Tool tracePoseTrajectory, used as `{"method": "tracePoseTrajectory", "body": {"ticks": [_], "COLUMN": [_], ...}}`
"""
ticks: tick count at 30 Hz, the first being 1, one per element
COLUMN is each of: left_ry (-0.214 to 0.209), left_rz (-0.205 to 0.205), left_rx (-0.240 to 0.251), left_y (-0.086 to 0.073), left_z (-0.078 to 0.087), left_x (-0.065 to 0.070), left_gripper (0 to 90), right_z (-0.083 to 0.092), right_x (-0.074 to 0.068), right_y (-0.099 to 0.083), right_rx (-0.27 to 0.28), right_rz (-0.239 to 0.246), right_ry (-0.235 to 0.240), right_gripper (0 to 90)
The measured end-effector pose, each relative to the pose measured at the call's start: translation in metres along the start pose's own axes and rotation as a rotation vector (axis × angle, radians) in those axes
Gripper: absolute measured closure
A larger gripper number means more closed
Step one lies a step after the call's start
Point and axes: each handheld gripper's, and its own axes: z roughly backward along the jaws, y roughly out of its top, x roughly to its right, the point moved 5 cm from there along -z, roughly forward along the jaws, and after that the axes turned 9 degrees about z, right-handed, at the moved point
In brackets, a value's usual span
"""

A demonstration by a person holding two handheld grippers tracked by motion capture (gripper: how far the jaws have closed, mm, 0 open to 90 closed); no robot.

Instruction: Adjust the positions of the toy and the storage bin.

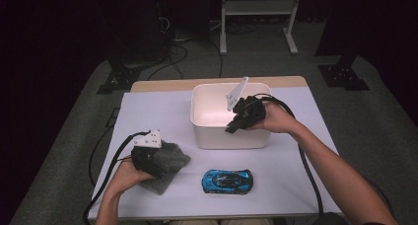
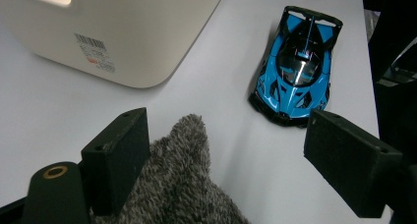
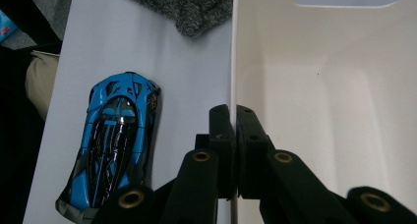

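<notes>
Grey fleecy cloth [image 1: 178, 158] sits bunched at the near left of the white table [image 1: 296, 180], right under my left tongs [image 1: 160, 166]. That hand is the one nearest it. My right hand is well off, over at the bin. In the left gripper view the cloth [image 2: 182, 184] humps up between the jaws. It leans against one pad, and the other pad stands well clear of it over bare table. So these tongs [image 2: 231, 150] are spread and straddle the heap without pinching it. From above, the bundle's long axis runs slantwise, from the near edge up towards the bin. The pile looks soft and shaggy, and I'd judge it will squash and sag once clamped.

Just to its right lies the blue toy car [image 1: 226, 180], apart from the cloth and lengthwise along the near edge.

Beyond both stands the white bin [image 1: 197, 121], which looks empty inside. My right tongs [image 1: 234, 126] are clenched at its near rim. In the right gripper view the thin wall [image 3: 295, 111] seems to run in between the closed jaws [image 3: 233, 118], so I judge they are pinching it.
</notes>
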Motion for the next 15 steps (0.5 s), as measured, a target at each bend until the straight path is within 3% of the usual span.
{"method": "tracePoseTrajectory", "body": {"ticks": [15], "left_ry": [-0.002], "left_rz": [-0.004], "left_rx": [-0.010], "left_y": [-0.0010], "left_z": [-0.0011], "left_x": [-0.0001], "left_gripper": [16.6], "right_z": [-0.0030], "right_x": [-0.0078], "right_y": [0.0042], "right_rx": [-0.013], "right_rz": [0.007], "right_ry": [0.004], "right_gripper": [86.4]}}
